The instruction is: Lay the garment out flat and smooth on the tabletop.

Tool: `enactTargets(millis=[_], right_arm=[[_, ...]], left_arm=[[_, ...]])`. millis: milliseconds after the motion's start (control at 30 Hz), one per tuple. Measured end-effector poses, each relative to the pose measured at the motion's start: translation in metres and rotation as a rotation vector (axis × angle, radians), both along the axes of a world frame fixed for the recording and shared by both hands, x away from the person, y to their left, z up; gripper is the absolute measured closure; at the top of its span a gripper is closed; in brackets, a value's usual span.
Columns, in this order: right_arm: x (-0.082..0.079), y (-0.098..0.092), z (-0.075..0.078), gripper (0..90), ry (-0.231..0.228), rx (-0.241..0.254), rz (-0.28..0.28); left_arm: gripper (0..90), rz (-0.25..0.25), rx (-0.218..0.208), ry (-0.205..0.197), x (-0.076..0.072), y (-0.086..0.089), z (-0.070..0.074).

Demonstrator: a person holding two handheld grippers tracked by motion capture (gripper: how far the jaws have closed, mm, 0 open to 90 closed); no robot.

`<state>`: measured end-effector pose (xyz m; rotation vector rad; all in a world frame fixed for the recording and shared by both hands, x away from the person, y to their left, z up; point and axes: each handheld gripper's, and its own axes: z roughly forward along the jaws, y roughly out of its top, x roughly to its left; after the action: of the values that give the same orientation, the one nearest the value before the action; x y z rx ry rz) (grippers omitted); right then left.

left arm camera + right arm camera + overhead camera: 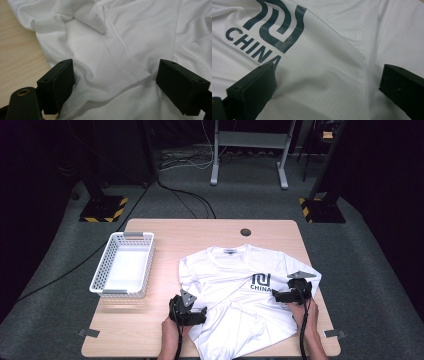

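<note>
**Both tongs wide over a rumpled shirt: where a pinch could go astray**

The left tongs (pixel 113 80) stand apart, their two black jaws straddling a folded flap of the white T-shirt (pixel 240 295) without pressing on it. In the left gripper view the cloth between them is layered: a hemmed edge lies over the fabric beneath, with a loose pointed fold farther up. If the jaws close here as they stand, I judge they may gather only the top layer, or both layers at once, and a lift would then drag the shirt into a bunch rather than turn it cleanly.

The right tongs (pixel 324 87) are also apart, hovering low over the chest of the shirt just beside the dark "CHINA" logo (pixel 265 32). The fabric under them is smooth, nearly flat. Flat cloth gives little for the jaws to bite, so a close here could slip off or pluck up a small peak only.

Outward from the hands, the shirt lies on the right half of the wooden counter (pixel 165 232), collar away from the person, its lower part skewed towards the near edge. A pull from one side alone would likely slide the whole garment, perhaps over that edge.

The white basket (pixel 102 270) sits well apart on the left, empty; a loosely bunched shirt might drape over its rim.
</note>
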<state>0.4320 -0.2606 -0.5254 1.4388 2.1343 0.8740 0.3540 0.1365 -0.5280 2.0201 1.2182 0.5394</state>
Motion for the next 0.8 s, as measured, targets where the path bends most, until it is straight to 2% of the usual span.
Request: enactTargets(millis=[800], right_arm=[[-0.0068,-0.0036,-0.0009,0.8,-0.020,0.001,-0.023]], left_arm=[[14.6,-0.007,-0.012,0.006,0.0005,-0.0012,0.0002]])
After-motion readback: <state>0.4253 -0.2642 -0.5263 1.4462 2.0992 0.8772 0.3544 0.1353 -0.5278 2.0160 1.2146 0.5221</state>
